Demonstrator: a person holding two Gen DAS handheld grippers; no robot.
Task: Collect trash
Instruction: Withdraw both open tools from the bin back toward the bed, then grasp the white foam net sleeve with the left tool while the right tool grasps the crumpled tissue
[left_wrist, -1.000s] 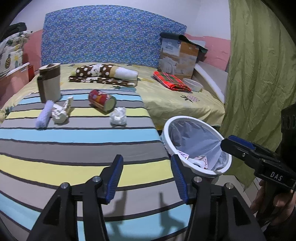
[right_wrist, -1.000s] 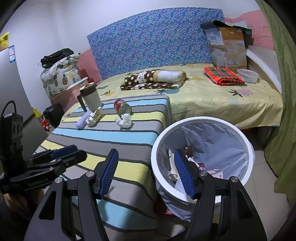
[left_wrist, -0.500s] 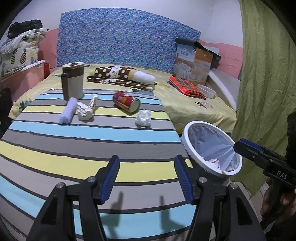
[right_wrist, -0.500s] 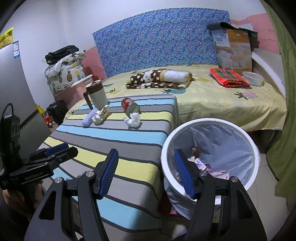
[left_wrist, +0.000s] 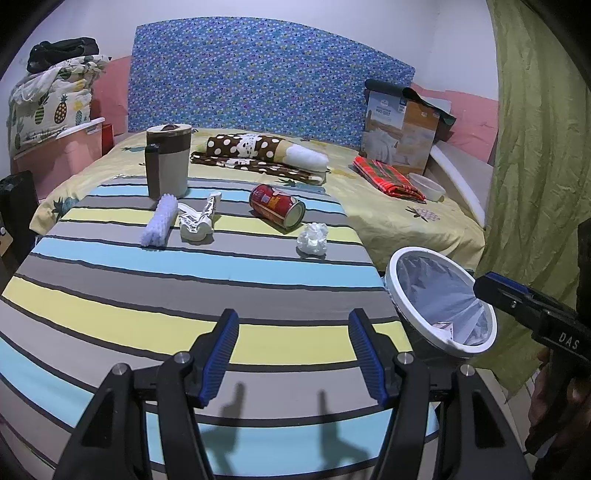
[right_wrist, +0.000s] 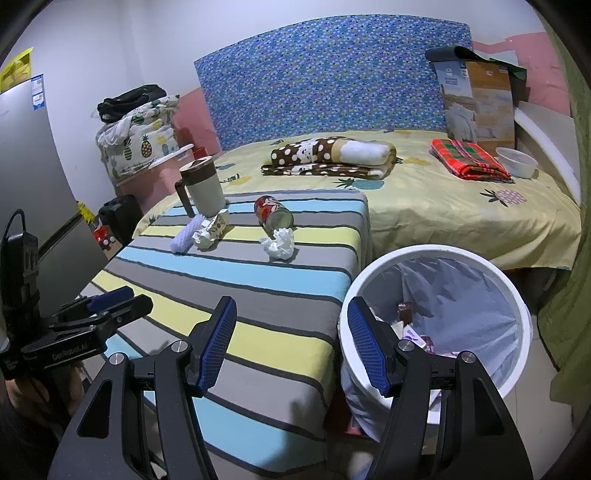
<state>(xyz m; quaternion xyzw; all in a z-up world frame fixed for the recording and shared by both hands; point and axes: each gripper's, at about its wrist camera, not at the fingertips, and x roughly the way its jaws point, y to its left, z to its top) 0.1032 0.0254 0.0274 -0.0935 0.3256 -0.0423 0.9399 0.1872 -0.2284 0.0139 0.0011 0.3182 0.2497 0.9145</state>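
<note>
Left wrist view: left hand-held gripper (left_wrist: 293, 352) at bottom centre, jaws just opened wider, nothing between. Red can (left_wrist: 277, 206), crumpled tissue (left_wrist: 313, 239) and wrapper (left_wrist: 197, 221) on striped worktop (left_wrist: 184, 295), mid-frame. Trash bin (left_wrist: 441, 301) at right. Right wrist view: right hand-held gripper (right_wrist: 291, 347) wide open, empty, bottom centre.

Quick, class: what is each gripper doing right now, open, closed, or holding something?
Left gripper: open, empty; its jaws have just been opening.
Right gripper: open, empty.
</note>
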